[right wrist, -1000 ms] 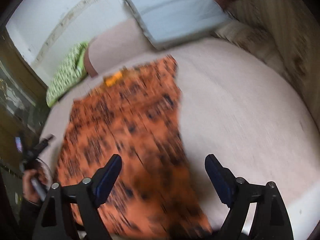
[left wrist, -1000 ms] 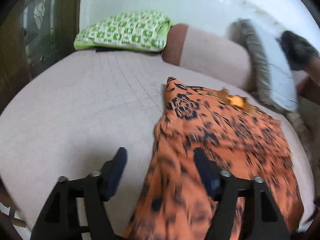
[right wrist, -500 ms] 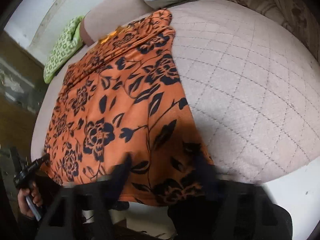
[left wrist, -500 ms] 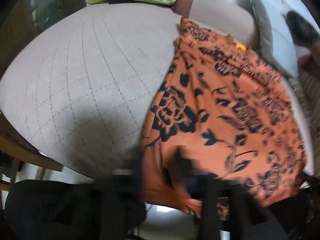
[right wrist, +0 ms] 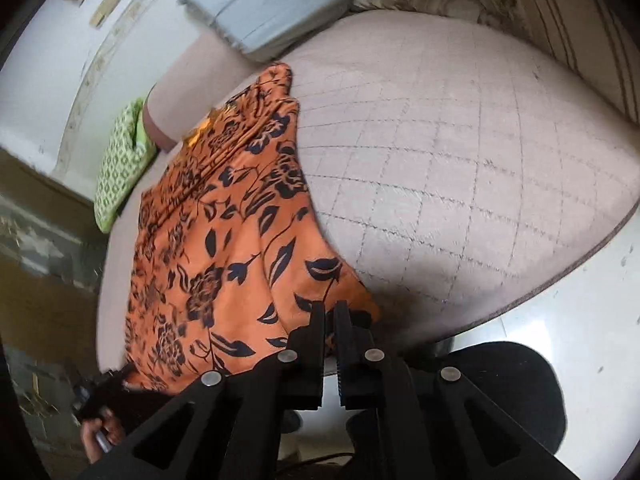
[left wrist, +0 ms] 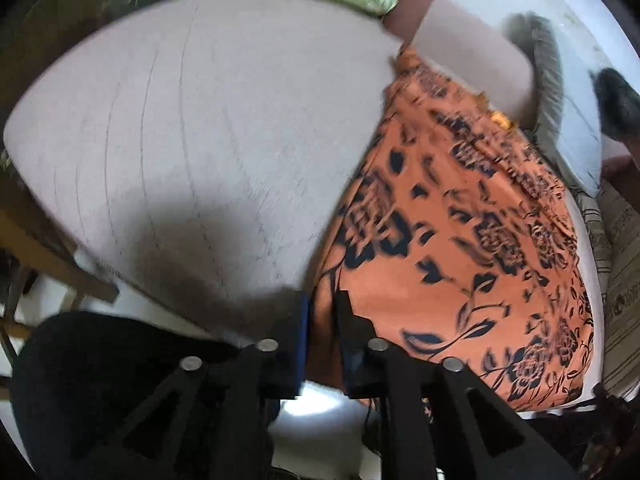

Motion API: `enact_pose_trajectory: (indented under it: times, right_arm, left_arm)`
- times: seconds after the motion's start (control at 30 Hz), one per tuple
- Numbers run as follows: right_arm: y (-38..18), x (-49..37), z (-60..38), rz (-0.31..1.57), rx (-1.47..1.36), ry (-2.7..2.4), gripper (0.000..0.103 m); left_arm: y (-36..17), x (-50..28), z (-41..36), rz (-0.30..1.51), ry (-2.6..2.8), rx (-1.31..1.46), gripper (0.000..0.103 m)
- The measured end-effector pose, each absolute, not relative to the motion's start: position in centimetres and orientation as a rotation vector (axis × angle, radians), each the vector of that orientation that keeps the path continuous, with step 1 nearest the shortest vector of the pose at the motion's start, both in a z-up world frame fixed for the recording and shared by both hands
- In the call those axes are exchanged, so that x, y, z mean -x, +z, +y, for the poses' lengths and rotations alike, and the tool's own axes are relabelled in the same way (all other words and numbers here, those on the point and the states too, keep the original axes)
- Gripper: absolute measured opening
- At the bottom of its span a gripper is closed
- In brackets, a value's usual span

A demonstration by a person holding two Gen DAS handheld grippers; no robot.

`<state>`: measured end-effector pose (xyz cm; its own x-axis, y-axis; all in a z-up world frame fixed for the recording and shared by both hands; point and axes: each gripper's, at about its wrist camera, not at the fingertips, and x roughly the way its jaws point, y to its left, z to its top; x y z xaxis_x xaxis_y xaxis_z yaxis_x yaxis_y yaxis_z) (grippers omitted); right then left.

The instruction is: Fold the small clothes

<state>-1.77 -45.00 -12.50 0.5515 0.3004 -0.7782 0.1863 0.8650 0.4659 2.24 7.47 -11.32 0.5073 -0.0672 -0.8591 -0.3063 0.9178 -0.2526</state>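
An orange garment with black floral print [left wrist: 460, 240] [right wrist: 224, 240] is lying on a quilted pinkish-grey mattress [left wrist: 200, 140] [right wrist: 460, 160]. The left gripper [left wrist: 322, 316] and right gripper [right wrist: 329, 320] are each pinching its near hem, jaws nearly closed.

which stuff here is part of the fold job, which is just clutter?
Job:
- orange floral garment
- left gripper, shut on its near hem
- right gripper, shut on the other near corner

Lying about:
- green patterned pillow
- grey cushion
- quilted bed cover
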Motion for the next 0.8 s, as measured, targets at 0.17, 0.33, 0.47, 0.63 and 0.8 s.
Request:
enact_pose_trajectory:
  times: [0.17,0.33,0.47,0.63,0.8]
  right_arm:
    - [-11.3,0.4,-43.4,0.956,-0.435,0.05,0.096]
    - [-13.1,-1.4,-40.8,1.016,-0.277,0.065,0.096]
    - [-16.6,-3.1,-40.2,1.137,-0.359,0.11,0.001]
    - [-11.1,-0.5,-41.6,0.998,-0.696,0.301,0.003]
    - [-14.2,-0.6,-45.7,1.042,-0.785,0.057,0.021]
  left_arm:
    - [-10.1,-2.1,5.9,0.97,0.142,0.304,0.067]
    - [-11.4,-3.1,5.5,1.009,0.155,0.245,0.068]
    - [-12.5,-3.9,4.7,1.054,0.155,0.186,0.067]
    - [-11.7,-3.6,5.2,1.009,0.129,0.231,0.009]
    - [-12.2,-3.8,6.6,1.028,0.155,0.309,0.012]
